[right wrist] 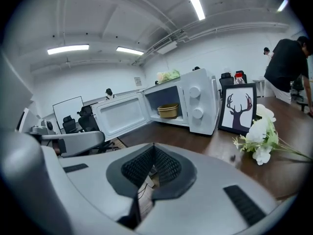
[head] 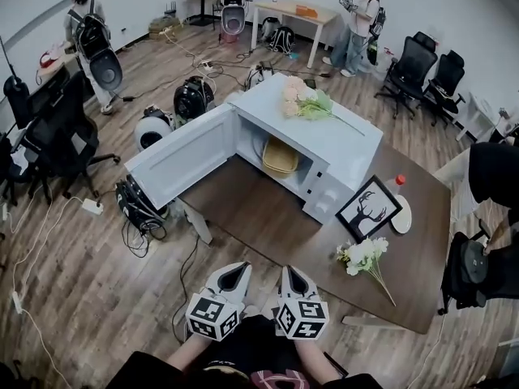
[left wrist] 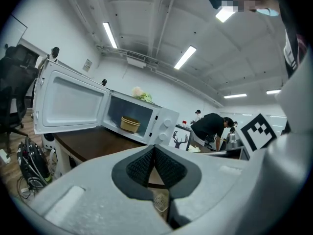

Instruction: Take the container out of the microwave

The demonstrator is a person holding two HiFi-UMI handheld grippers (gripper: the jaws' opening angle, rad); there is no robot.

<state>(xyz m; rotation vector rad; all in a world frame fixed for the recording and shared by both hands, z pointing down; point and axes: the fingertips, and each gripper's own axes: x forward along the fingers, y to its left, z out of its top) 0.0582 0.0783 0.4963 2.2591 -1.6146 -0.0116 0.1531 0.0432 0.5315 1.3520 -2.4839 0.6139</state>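
Approach stage: left gripper [head: 235,270] and right gripper [head: 290,272], both closed and empty, at six o'clock; the tan container [head: 280,157] sits in the open microwave [head: 349,148] at twelve. Next: open up, reach in.

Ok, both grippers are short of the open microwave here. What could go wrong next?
The left gripper and right gripper both have shut jaws; reaching in like that could shove the container deeper instead of gripping it. The open door juts out on the left gripper's side and might get bumped. The picture frame stands right beside the microwave, so a wide right-hand approach could topple it.
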